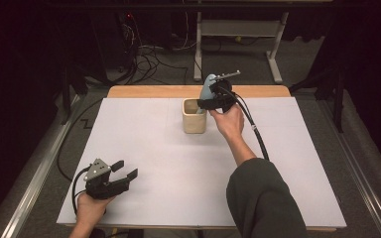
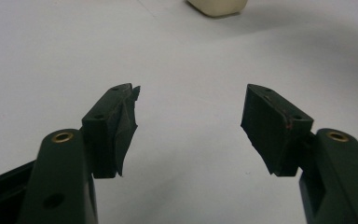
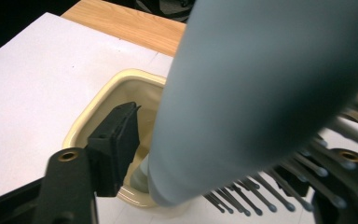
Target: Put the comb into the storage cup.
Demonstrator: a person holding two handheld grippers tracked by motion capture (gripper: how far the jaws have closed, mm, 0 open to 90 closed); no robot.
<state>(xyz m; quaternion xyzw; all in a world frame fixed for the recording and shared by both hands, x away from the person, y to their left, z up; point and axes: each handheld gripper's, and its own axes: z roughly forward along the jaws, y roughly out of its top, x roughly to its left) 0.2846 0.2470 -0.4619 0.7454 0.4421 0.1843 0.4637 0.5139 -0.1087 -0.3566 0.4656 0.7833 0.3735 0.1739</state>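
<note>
Pale blue plastic hairbrush upper centre of the high view, long axis near upright, handle end down inside the cream square ceramic cup, grey ball-tipped bristles facing the right gripper. Clamped by right jaws. Left gripper lower left, jaws spread, empty, over white sheet.
</note>
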